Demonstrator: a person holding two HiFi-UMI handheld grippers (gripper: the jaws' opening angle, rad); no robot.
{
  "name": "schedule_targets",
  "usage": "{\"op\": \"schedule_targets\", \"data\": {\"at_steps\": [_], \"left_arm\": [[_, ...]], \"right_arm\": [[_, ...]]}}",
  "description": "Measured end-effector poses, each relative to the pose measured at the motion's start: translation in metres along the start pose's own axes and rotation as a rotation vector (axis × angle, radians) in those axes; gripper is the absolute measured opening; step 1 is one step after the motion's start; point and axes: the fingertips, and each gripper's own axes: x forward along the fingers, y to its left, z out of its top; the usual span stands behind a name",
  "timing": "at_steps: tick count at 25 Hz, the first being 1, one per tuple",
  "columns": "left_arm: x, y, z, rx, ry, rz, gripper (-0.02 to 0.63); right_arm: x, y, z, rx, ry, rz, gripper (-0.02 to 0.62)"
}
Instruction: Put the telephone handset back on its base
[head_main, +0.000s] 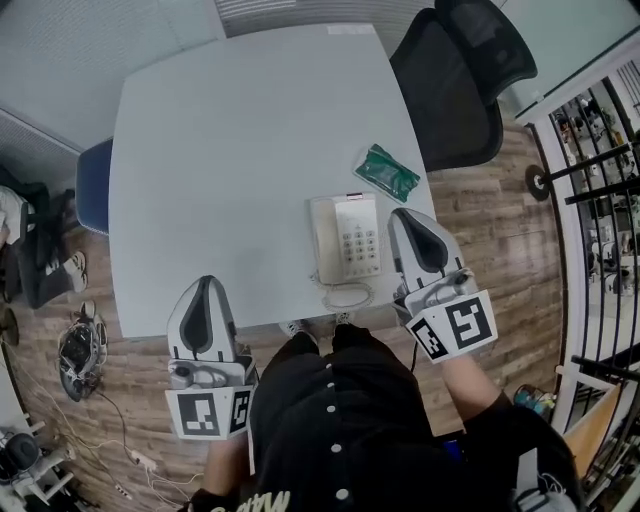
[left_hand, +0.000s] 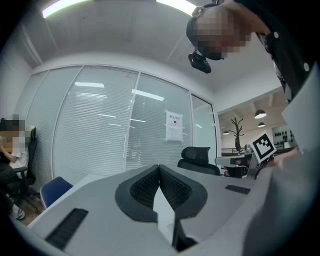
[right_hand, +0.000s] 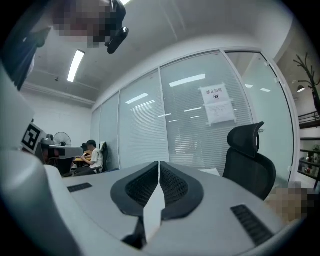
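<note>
Left claw (head_main: 207, 283) and right claw (head_main: 404, 214) are pinched together (both empty); the handset (head_main: 325, 240) lies on its base (head_main: 358, 238).

A pale grey worktop (head_main: 230, 150) stands on a wood-plank floor (head_main: 500, 235), a black mesh chair (head_main: 450, 95) at its corner. Blinds (left_hand: 95, 145) hang behind glass walls (left_hand: 200, 135).

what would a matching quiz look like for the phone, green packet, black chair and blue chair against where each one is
Things:
1 telephone
2 green packet
3 black chair
4 blue chair

Places:
a on the floor, left of the table
b on the table, at its near edge
c by the table's far right corner
d on the table, close to its right edge

Pairs: 1-b, 2-d, 3-c, 4-a
</note>
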Motion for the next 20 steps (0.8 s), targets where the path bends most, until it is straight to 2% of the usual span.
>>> {"op": "schedule_targets", "data": {"at_steps": [9,20], "left_arm": [[-0.001,0.004,0.027,0.018,-0.077,0.016,0.015],[-0.002,0.018,0.049,0.045,-0.148,0.05,0.015]], "right_arm": [[-0.032,-0.02,0.062,-0.028,-0.159,-0.054,0.034],[-0.054,-0.04,0.091,-0.086,-0.238,-0.115,0.034]]}}
